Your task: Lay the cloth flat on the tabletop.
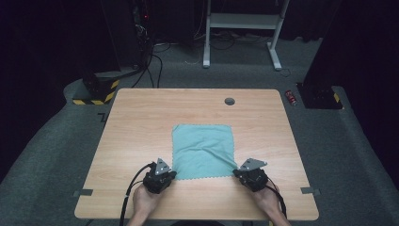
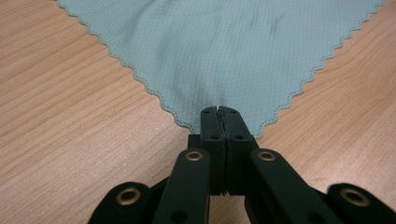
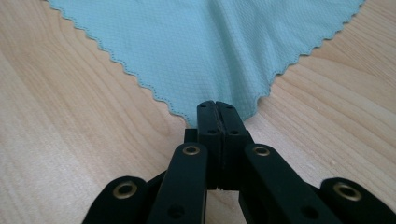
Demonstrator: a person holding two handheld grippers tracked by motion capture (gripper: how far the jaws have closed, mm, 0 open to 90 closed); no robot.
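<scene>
A teal cloth (image 1: 203, 149) with zigzag edges lies flat in the middle of the wooden table (image 1: 141, 122), slightly wrinkled near its front. My left gripper (image 1: 171, 174) pinches the cloth's near left corner. In the left gripper view the cloth (image 2: 224, 51) spreads away from the left gripper (image 2: 218, 110), whose black jaws are pressed together on that corner. My right gripper (image 1: 235, 172) grips the near right corner. The right gripper view has the cloth (image 3: 210, 46) fanning out from the right gripper (image 3: 216, 104), jaws shut on the corner's tip.
A round cable hole (image 1: 229, 101) sits near the table's far edge. Tape marks (image 1: 83, 192) lie at the front corners. Beyond the table stand a white desk frame (image 1: 242, 28) and dark equipment with cables (image 1: 136, 42) on grey carpet.
</scene>
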